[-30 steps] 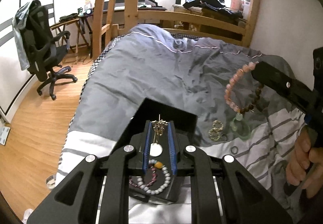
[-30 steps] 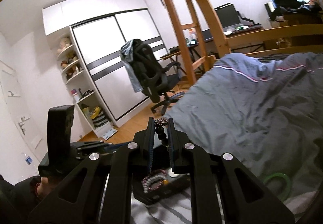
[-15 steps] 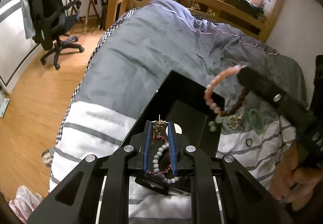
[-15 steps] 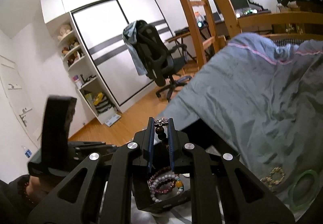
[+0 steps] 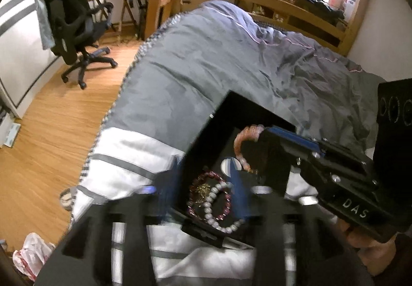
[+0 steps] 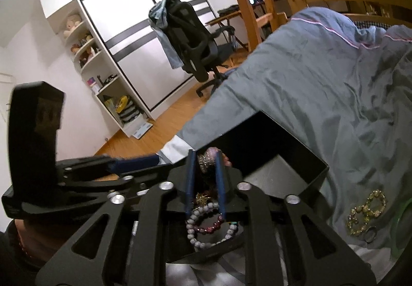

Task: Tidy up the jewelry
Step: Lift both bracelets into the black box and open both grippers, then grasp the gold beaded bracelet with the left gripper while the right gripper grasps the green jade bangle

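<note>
Low in the left wrist view, the left tongs (image 5: pixel 206 190) are smeared by motion blur over a black jewelry box (image 5: pixel 206 146) that sits on the white-and-grey striped end of a bed (image 5: pixel 134 157); their jaws have just been opening, the 2 blue pads stand apart, and nothing is pinched between them. Between those pads, on the box floor, lie a white bead bracelet (image 5: pixel 219 208), a dark red bead bracelet (image 5: pixel 198 188) and a small gold piece (image 5: pixel 202 189). From the right of the frame the right tongs (image 5: pixel 267 131) reach in over the box, with a pink bead bracelet (image 5: pixel 243 141) hanging from their tip into the box. A black office chair (image 5: pixel 74 25) stands on the wooden floor at upper left. At the lower centre of the right wrist view, the right tongs (image 6: pixel 205 159) point into the same box (image 6: pixel 283 146); their jaws have just been opening, yet the pink bead bracelet (image 6: pixel 209 158) is lodged between the blue pads at the tip, whether pressed or loose I cannot tell. Below it lie the white bead bracelet (image 6: pixel 206 224) and the dark red bead bracelet (image 6: pixel 211 228). The left tongs (image 6: pixel 144 161) cross in from the left. On the grey bedding at lower right rest a gold bracelet (image 6: pixel 365 211) and a small dark ring (image 6: pixel 370 234).
</note>
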A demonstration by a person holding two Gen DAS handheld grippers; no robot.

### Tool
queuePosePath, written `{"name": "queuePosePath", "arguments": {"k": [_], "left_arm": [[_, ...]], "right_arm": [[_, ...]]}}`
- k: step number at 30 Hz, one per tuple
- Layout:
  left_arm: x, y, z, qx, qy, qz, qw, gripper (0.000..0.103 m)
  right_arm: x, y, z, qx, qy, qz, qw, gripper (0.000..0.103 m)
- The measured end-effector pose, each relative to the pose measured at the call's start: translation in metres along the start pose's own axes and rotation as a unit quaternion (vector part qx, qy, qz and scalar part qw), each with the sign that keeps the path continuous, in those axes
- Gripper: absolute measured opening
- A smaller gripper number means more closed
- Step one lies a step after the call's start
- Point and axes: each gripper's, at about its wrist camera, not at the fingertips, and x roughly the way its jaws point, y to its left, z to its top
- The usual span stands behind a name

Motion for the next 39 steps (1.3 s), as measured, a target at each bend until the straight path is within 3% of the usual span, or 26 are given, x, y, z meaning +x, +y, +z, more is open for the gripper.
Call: {"name": "queuePosePath", "arguments": {"k": [2, 3, 5, 7, 9, 10, 18, 24, 29, 30, 32, 35, 39], "left_arm": [[-0.003, 0.002, 0.001, -0.002, -0.012, 0.015, 0.9998, 0.052], [-0.004, 0.003, 0.001, -0.007, -0.014, 0.012, 0.9998, 0.054], [-0.005, 0.005, 0.003, -0.011, -0.018, 0.013, 0.9997, 0.068], [-0.008, 0.003, 0.004, -0.010, -0.030, 0.012, 0.9994, 0.075], [-0.011, -0.002, 0.006, -0.009, -0.042, 0.000, 0.9991, 0.088], [-0.013, -0.005, 0.006, -0.008, -0.048, -0.011, 0.9988, 0.089], [-0.018, -0.047, 0.002, 0.049, -0.063, -0.061, 0.9950, 0.093], [-0.011, -0.097, -0.003, 0.092, -0.060, -0.088, 0.9900, 0.093], [0.017, -0.146, -0.011, 0.124, -0.044, -0.116, 0.9844, 0.089], [0.027, -0.160, -0.013, 0.143, -0.039, -0.116, 0.9822, 0.085], [0.040, -0.177, -0.019, 0.169, -0.033, -0.114, 0.9785, 0.080], [0.060, -0.196, -0.021, 0.199, -0.025, -0.107, 0.9738, 0.076], [0.085, -0.201, -0.011, 0.189, -0.012, -0.119, 0.9747, 0.072]], "right_arm": [[-0.006, -0.002, 0.000, 0.003, -0.010, -0.005, 1.000, 0.057], [-0.008, -0.001, 0.002, 0.003, -0.016, -0.010, 1.000, 0.062], [-0.020, -0.003, 0.004, -0.003, -0.033, -0.034, 0.999, 0.083], [-0.036, -0.006, 0.006, -0.002, -0.052, -0.067, 0.996, 0.094], [-0.052, -0.012, 0.009, -0.005, -0.061, -0.093, 0.994, 0.094], [-0.064, -0.016, 0.011, -0.008, -0.062, -0.112, 0.992, 0.094], [-0.162, -0.040, 0.003, -0.013, -0.079, -0.222, 0.972, 0.098], [-0.198, -0.069, -0.027, -0.014, -0.066, -0.283, 0.957, 0.098], [-0.185, -0.110, -0.055, 0.011, -0.031, -0.276, 0.961, 0.096], [-0.180, -0.114, -0.058, 0.007, -0.024, -0.278, 0.960, 0.094], [-0.168, -0.120, -0.062, -0.009, -0.003, -0.281, 0.960, 0.078], [-0.147, -0.121, -0.065, -0.040, 0.022, -0.273, 0.961, 0.073], [-0.120, -0.132, -0.066, -0.048, 0.052, -0.259, 0.963, 0.067]]}}
